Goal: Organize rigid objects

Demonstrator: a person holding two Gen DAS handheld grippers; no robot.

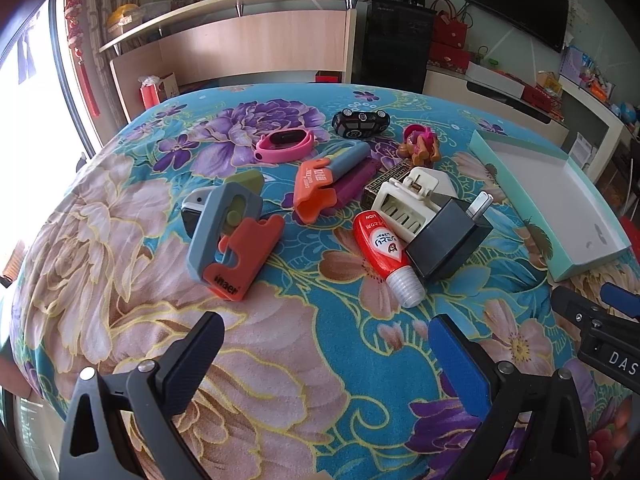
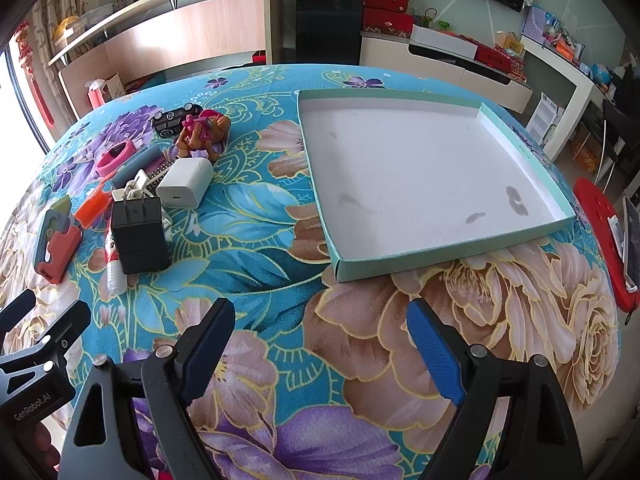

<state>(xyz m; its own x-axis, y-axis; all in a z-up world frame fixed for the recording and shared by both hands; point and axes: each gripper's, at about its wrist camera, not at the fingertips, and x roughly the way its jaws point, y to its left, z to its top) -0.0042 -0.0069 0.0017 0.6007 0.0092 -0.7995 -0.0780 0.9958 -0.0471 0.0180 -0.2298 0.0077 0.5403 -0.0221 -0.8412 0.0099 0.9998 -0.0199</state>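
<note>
Rigid objects clustered mid-tabletop on floral cloth (image 1: 120, 216); shelf counter and wall TV behind. Shallow box lid (image 2: 520, 152), teal rim, white inside, lies toward right edge, holding nothing. Pile: grey-orange cutter (image 1: 230, 236), black adapter (image 2: 138, 236), white charger (image 2: 184, 182), red tube (image 1: 384, 248), pink band (image 1: 284, 142), toy car (image 1: 360, 122), brown-pink figure, perhaps a dog (image 2: 204, 130). Left gripper (image 1: 324, 340) and right gripper (image 2: 320, 328) hover over near edge, jaws spread, holding nothing.

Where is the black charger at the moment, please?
In the right wrist view the black charger stands on the floral cloth left of the tray, just in front of the white charger, with the red tube at its left.
</note>
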